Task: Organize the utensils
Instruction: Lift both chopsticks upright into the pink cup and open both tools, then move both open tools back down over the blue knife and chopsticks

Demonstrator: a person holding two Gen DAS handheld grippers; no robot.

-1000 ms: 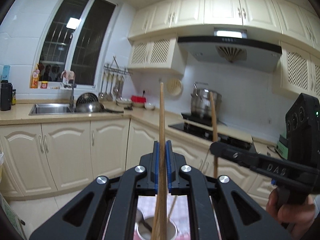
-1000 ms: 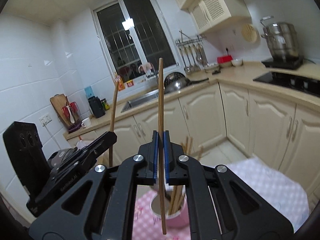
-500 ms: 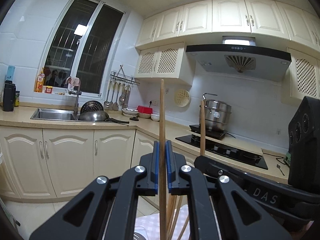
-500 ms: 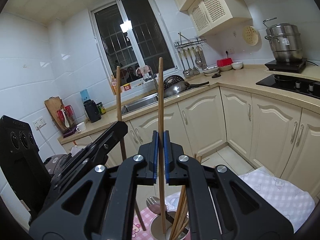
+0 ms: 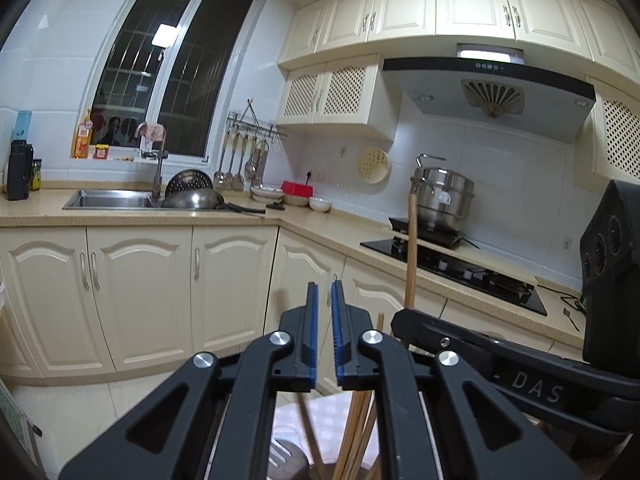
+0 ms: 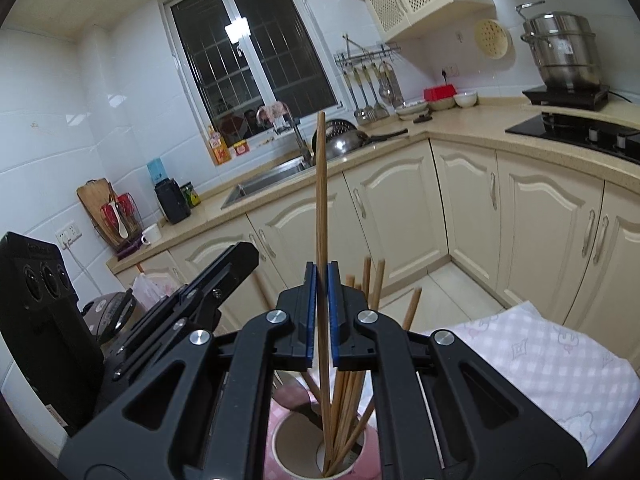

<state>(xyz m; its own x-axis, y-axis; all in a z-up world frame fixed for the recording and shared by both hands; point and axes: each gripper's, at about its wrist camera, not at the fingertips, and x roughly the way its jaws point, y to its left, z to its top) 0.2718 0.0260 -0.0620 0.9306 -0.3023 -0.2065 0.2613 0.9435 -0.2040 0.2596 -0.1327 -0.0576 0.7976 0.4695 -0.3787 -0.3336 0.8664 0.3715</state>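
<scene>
My left gripper is open and empty, its blue pads apart, above several wooden chopsticks that stand below it. My right gripper holds one long wooden chopstick upright; its lower end reaches into a pink and white holder cup with several other chopsticks. The pads look slightly parted around it, so the grip is unclear. The right gripper and its chopstick show in the left wrist view, the left gripper in the right wrist view.
The cup stands on a pink checked tablecloth. Cream cabinets, a sink, a hob with a steel pot and a rice cooker surround the table.
My left gripper has opened and its chopstick has dropped out of the pads among the others below. The right chopstick has gone lower into the cup.
</scene>
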